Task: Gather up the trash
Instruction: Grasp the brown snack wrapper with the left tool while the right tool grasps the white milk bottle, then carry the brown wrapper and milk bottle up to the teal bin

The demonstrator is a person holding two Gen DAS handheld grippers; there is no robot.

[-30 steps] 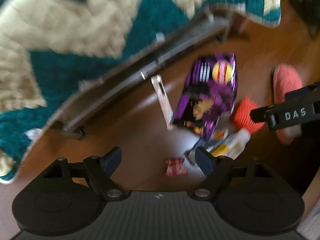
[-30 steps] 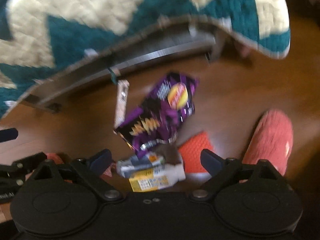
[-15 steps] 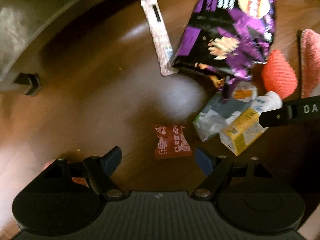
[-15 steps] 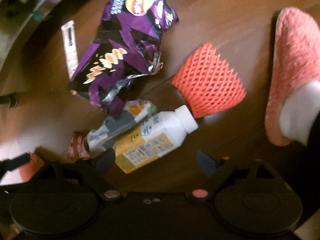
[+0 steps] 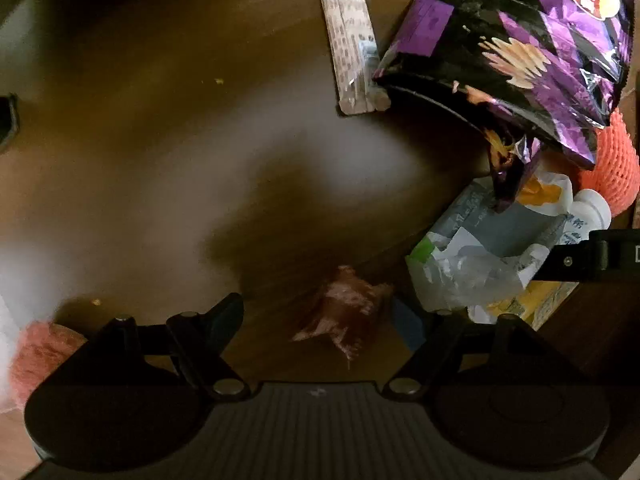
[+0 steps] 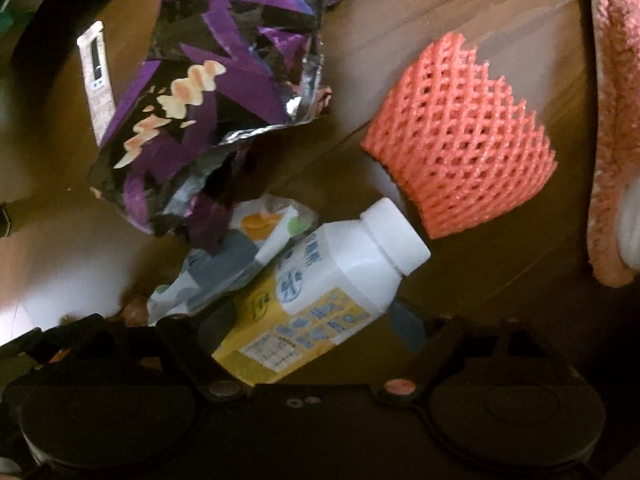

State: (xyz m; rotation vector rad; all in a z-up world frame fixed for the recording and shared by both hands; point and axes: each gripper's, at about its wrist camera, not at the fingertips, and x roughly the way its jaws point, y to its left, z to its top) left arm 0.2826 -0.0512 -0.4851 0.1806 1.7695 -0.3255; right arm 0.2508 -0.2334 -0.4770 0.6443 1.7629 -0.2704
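Observation:
Trash lies on a wooden floor. My left gripper (image 5: pixel 318 322) is open, low over a small red wrapper (image 5: pixel 344 312) that lies between its fingers. My right gripper (image 6: pixel 310 326) is open around the lower half of a white and yellow bottle (image 6: pixel 320 292), also in the left wrist view (image 5: pixel 588 216). A crumpled white and grey wrapper (image 6: pixel 236 260) (image 5: pixel 480 252) lies against the bottle. A purple chip bag (image 6: pixel 224 92) (image 5: pixel 520 52) lies beyond it, with a long narrow sachet (image 5: pixel 348 36) (image 6: pixel 96 76) to its left. An orange foam net (image 6: pixel 460 140) (image 5: pixel 616 168) lies right of the bottle.
A pink slipper (image 6: pixel 616 120) lies at the far right edge in the right wrist view. A pink fuzzy thing (image 5: pixel 40 356) shows at the lower left in the left wrist view. The right gripper's finger (image 5: pixel 592 256) reaches in from the right there. Bare wooden floor (image 5: pixel 180 140) spreads to the left.
Both grippers have come down and closer to the floor. The red wrapper now lies between the left fingers, and the bottle between the right fingers. The bed and quilt are out of view.

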